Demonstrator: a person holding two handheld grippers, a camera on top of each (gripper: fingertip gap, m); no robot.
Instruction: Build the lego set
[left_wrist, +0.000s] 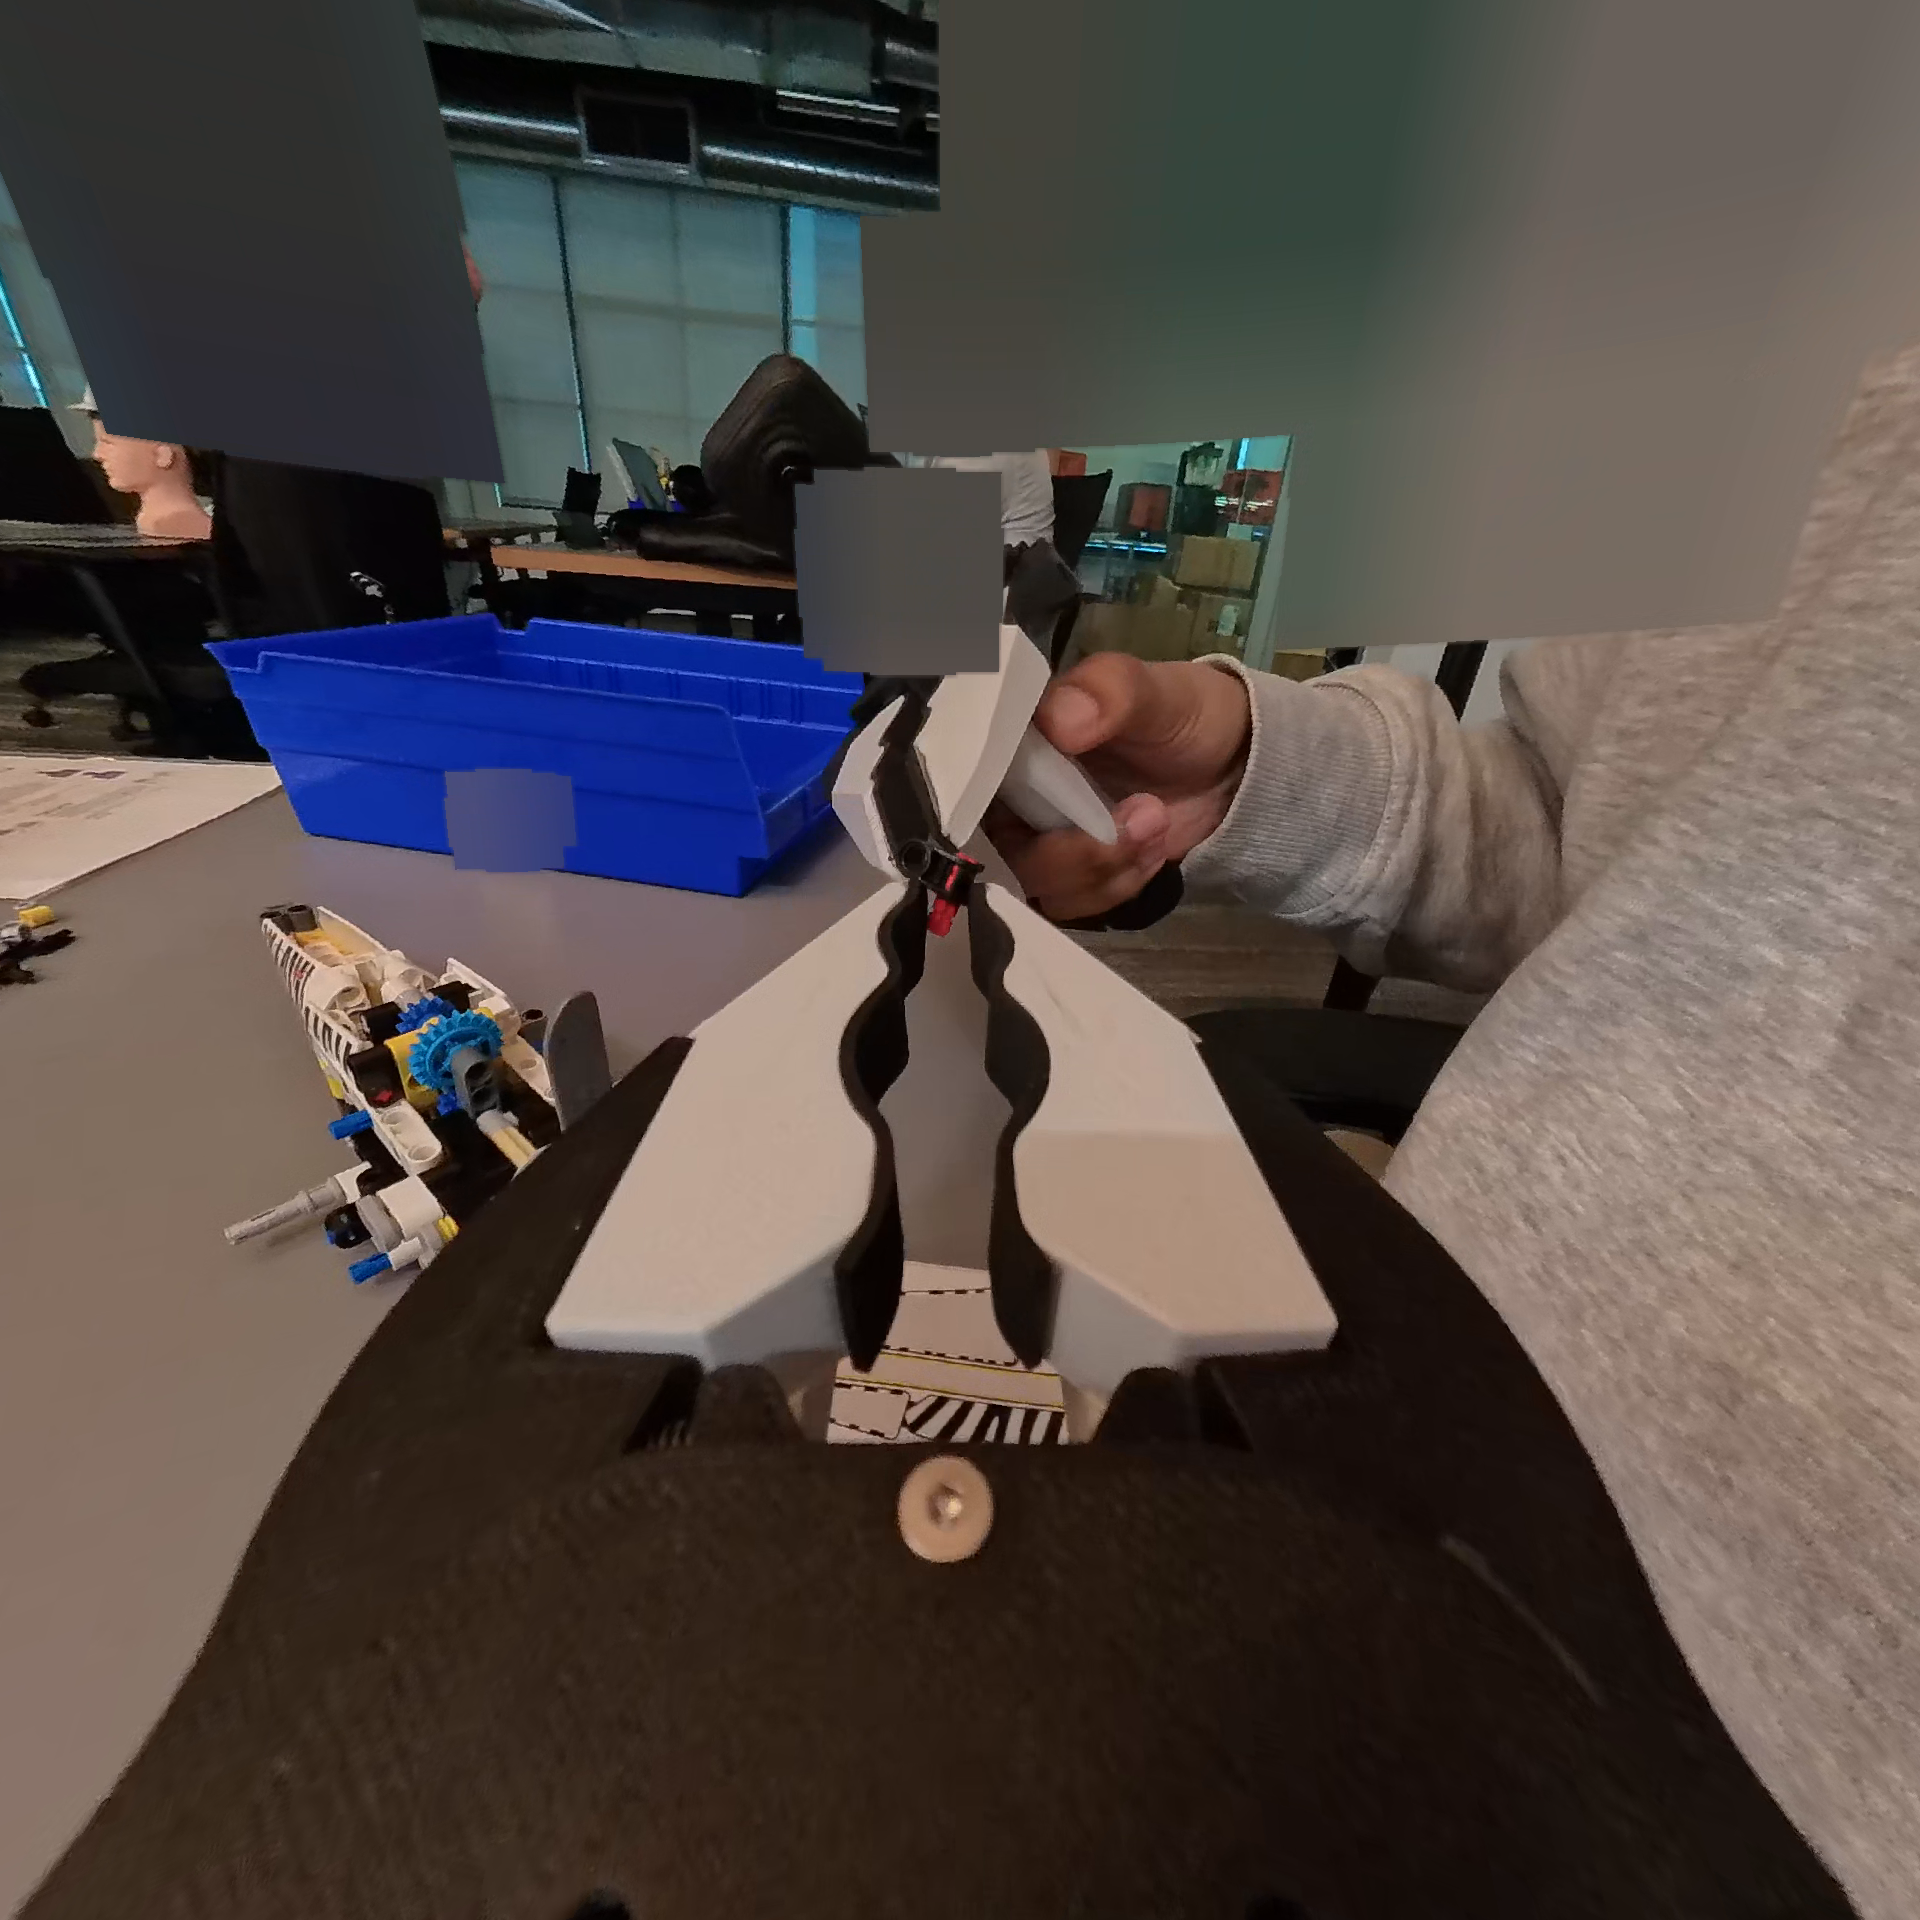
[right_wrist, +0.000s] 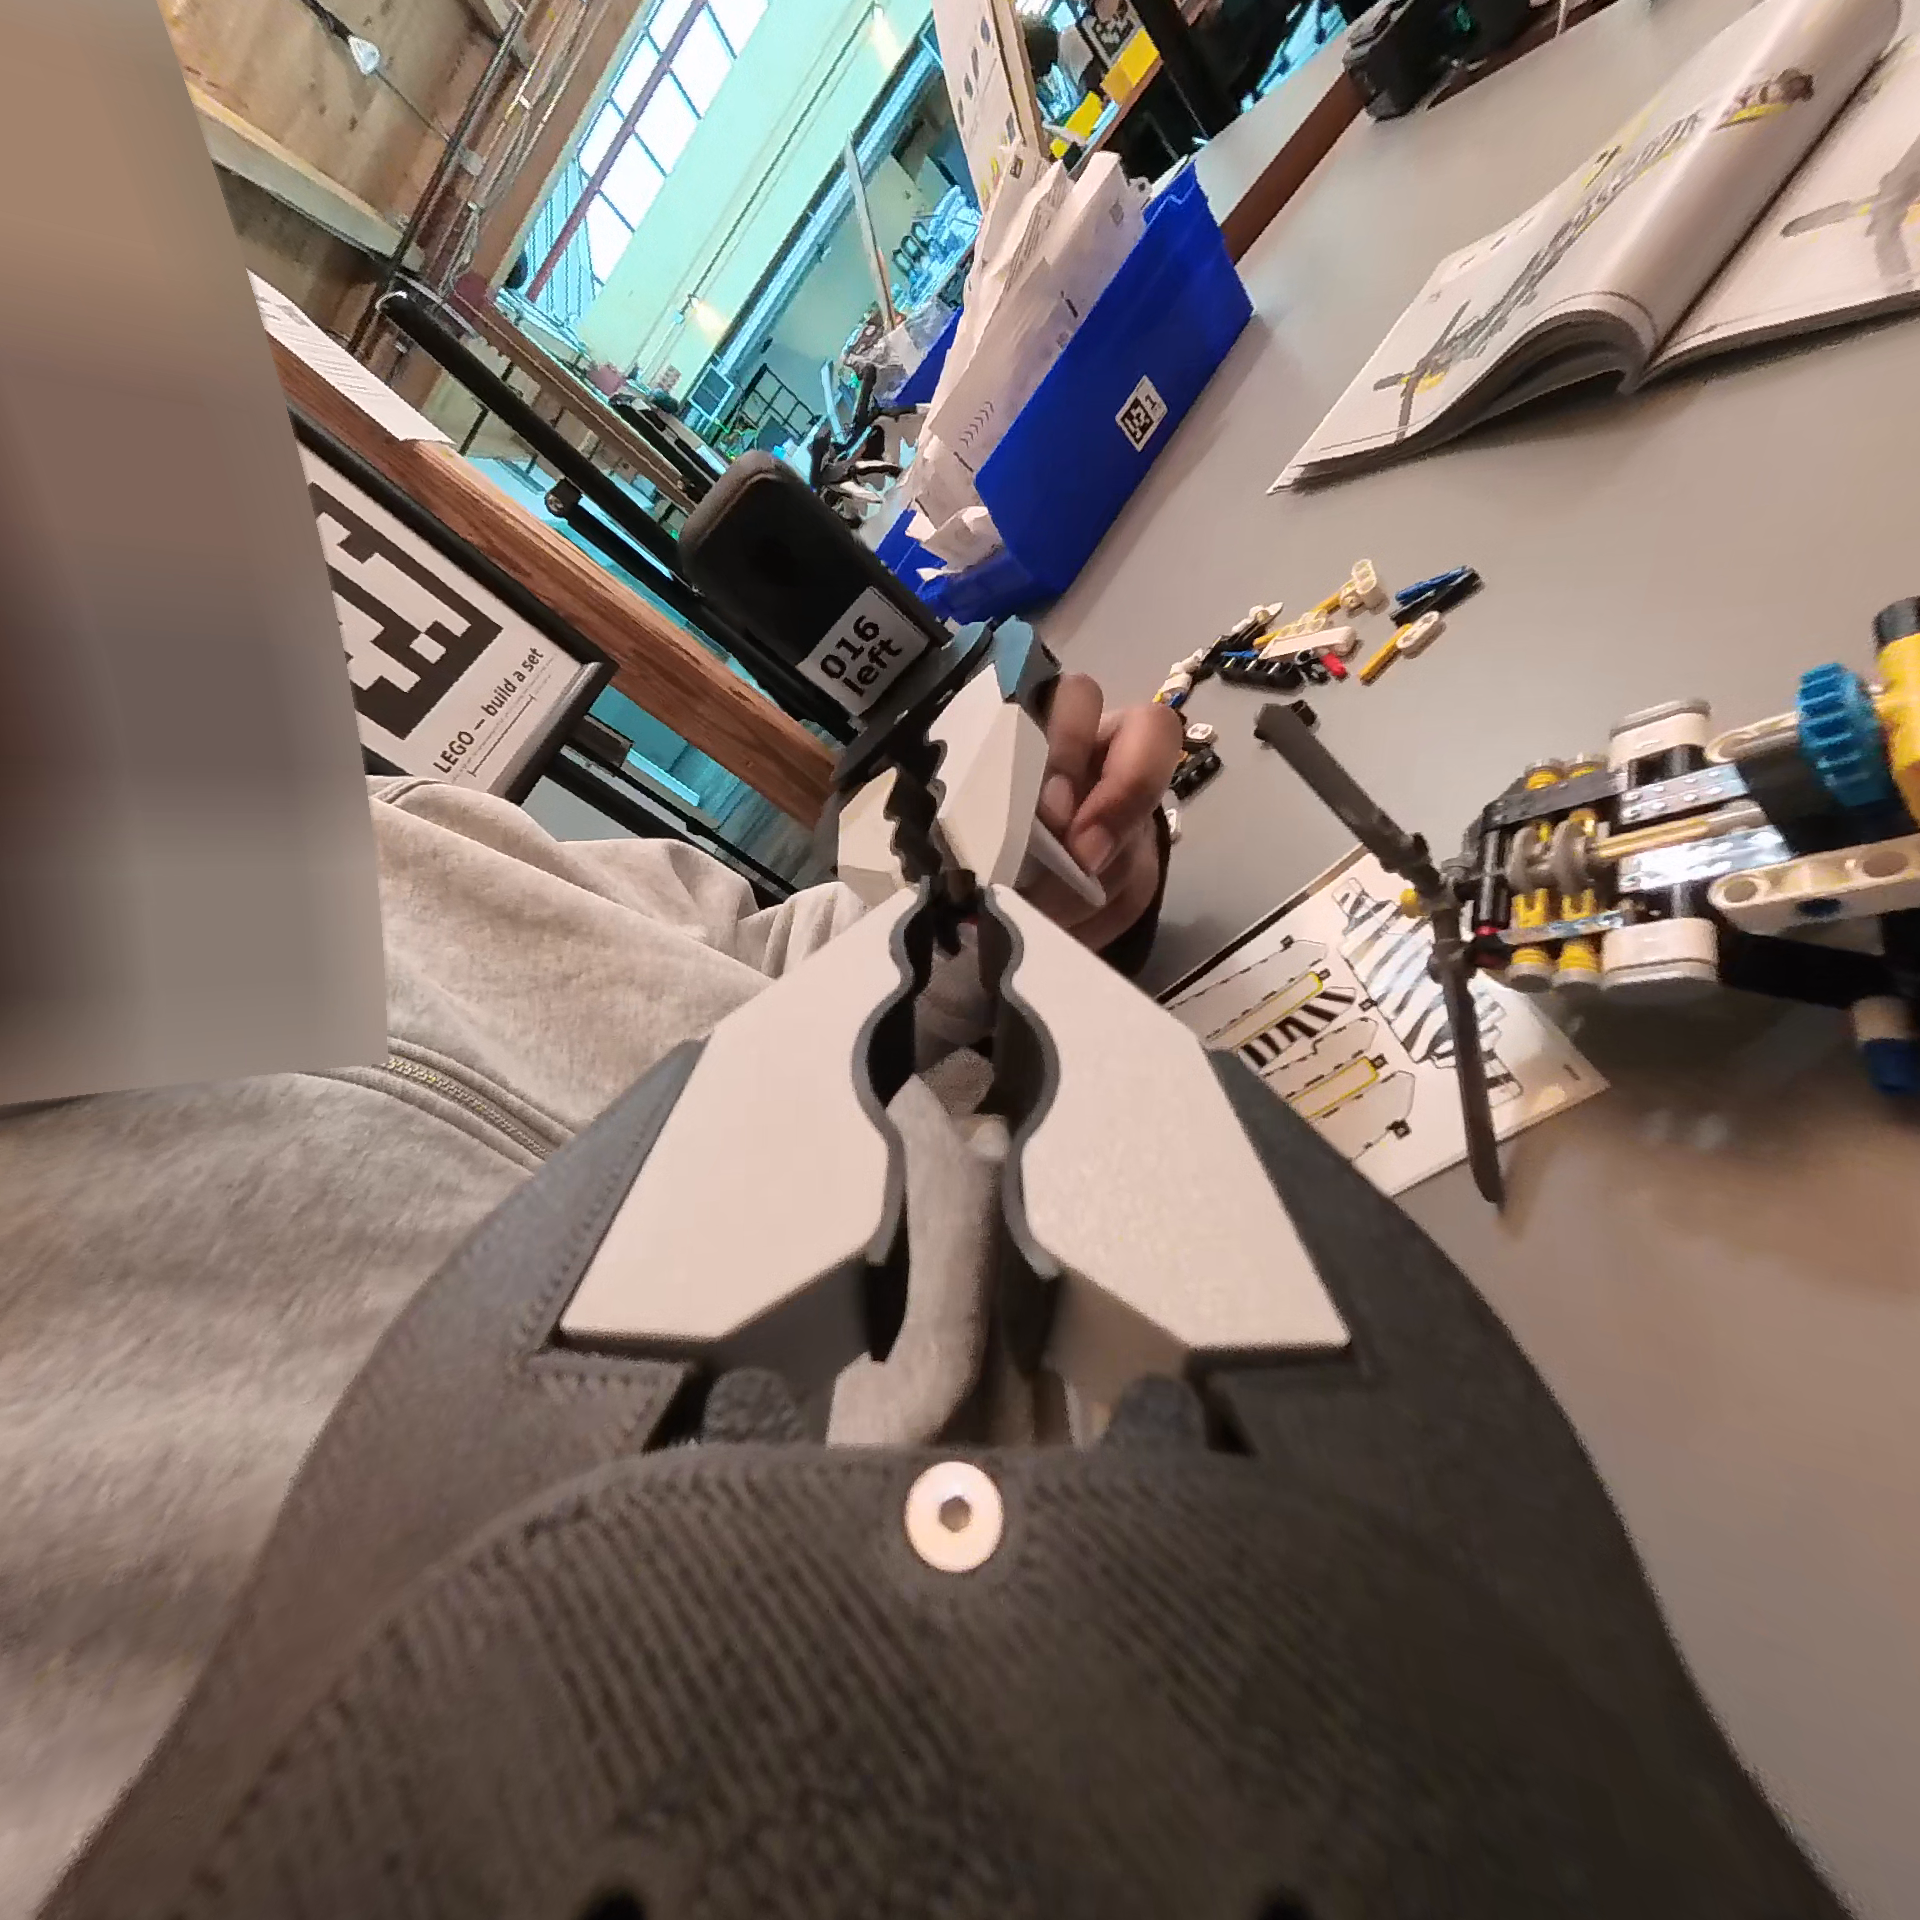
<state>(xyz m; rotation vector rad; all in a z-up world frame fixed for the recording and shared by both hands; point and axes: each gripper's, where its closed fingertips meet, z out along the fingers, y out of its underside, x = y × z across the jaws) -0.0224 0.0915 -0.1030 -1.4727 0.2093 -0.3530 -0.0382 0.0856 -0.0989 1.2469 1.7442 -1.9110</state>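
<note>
Grippers (left_wrist: 940, 904) meet tip-to-tip beside lego model (left_wrist: 416, 1070), blue bin (left_wrist: 540, 727) behind

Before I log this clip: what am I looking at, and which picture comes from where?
A person holds a hand-held gripper in each hand; each carries a camera looking along its two fingers. The left wrist view shows the left hand-held gripper meeting the right hand-held gripper tip to tip above the table edge, a small black and red lego piece between them. The right wrist view looks back the other way. On the grey table lie the half-built lego model, loose pieces, a blue bin, a sticker sheet and an open instruction booklet.
</note>
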